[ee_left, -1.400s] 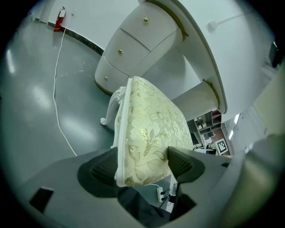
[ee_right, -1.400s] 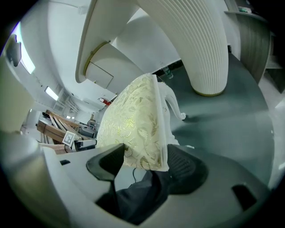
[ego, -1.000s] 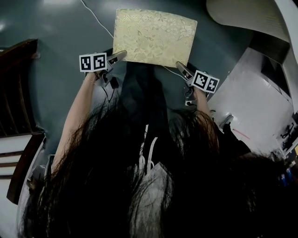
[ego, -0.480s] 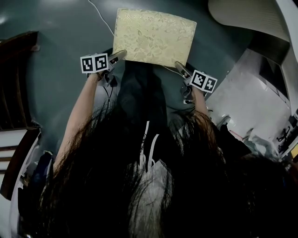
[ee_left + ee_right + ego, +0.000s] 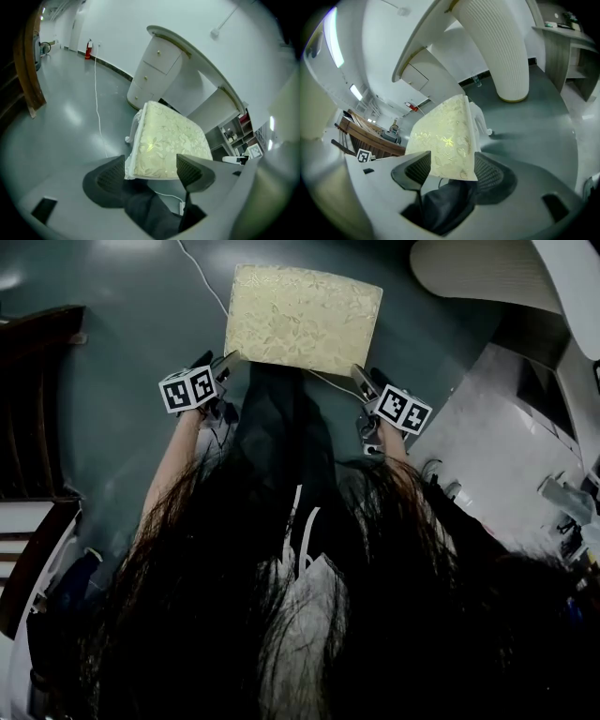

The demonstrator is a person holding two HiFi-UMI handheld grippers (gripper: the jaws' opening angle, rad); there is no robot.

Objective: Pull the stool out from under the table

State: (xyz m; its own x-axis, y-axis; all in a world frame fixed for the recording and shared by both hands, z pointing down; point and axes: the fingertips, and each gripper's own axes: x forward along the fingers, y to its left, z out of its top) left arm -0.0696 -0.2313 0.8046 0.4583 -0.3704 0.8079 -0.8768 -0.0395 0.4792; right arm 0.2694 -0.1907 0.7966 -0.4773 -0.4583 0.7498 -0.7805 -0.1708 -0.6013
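Left gripper view: stool (image 5: 164, 140) corner between (wide-open) jaws.

In the head view the stool (image 5: 302, 317) hides its own legs; the white table (image 5: 487, 273) is cut off.

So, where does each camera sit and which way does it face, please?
Head view: on the person's head, steeply down at the stool; hair, arms show.
Left gripper view: on the left gripper, facing a stool corner framed by its open tongs.
Right gripper view: on the right gripper, facing another corner, tongs open.
All share the stool.
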